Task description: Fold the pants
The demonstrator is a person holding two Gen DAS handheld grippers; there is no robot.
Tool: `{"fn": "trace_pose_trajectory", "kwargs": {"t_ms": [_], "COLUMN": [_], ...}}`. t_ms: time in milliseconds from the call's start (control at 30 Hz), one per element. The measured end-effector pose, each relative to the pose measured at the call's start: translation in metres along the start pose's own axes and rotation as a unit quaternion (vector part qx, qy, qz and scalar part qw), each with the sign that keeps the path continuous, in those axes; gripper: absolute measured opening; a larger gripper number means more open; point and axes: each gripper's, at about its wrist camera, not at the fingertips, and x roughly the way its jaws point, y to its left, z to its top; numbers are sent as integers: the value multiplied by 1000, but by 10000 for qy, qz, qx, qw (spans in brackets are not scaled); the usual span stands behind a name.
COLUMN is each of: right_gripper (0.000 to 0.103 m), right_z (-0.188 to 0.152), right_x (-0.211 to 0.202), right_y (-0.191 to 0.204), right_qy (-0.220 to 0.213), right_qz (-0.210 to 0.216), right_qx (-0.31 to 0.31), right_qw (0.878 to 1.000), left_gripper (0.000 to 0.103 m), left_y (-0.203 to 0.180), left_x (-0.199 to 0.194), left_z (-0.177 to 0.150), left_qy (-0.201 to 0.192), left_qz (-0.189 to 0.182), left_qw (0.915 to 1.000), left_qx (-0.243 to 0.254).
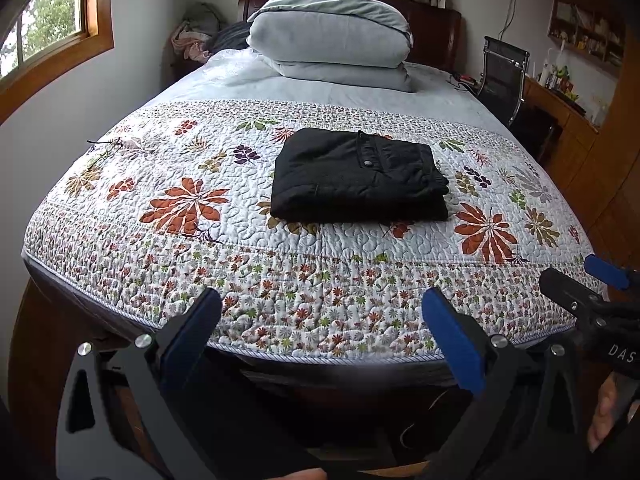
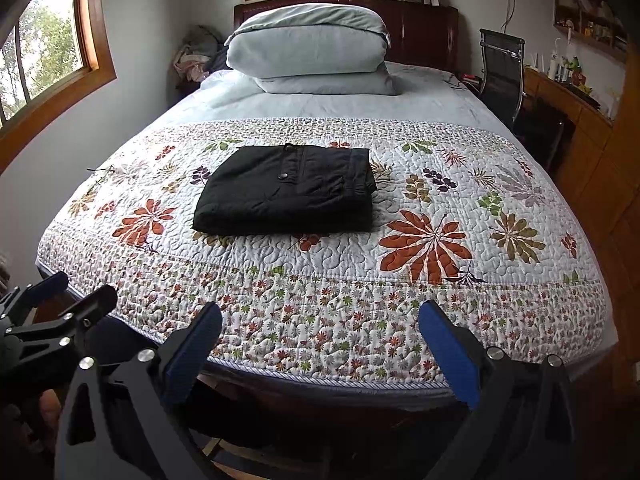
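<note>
Black pants [image 1: 360, 176] lie folded into a compact rectangle on the floral quilt [image 1: 200, 280], waistband button on top; they also show in the right wrist view [image 2: 286, 194]. My left gripper [image 1: 322, 312] is open and empty, held back over the foot edge of the bed, well short of the pants. My right gripper [image 2: 320, 324] is open and empty, also at the foot edge. The right gripper shows at the right edge of the left wrist view [image 1: 580, 280]. The left gripper shows at the left of the right wrist view [image 2: 72, 290].
A folded grey duvet [image 1: 332, 40] is stacked at the head of the bed by the dark headboard. A black chair [image 1: 504, 76] and a wooden desk [image 1: 560, 112] stand to the right of the bed. Windows are on the left wall.
</note>
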Motion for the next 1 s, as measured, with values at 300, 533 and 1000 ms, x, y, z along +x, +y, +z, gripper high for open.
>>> {"fn": "trace_pose_trajectory", "kwargs": {"t_ms": [300,533,1000], "right_gripper": [99,99,99], "right_z": [0,-1,0], "right_x": [1,1,2], "right_y": [0,0,-1], "right_qy": [5,7,21], "right_qz": [-15,-16,-39], "right_qx": [1,0,-26], "right_qw": [10000,10000,10000], "left_gripper": [100,100,100], "left_y": [0,0,0], "left_x": [0,0,1], "left_z": [0,-1,1], "left_qy": [5,-1,-8], "left_qz": [-1,24,27], "left_qw": [10000,10000,10000], "left_qx": [6,21,13]}}
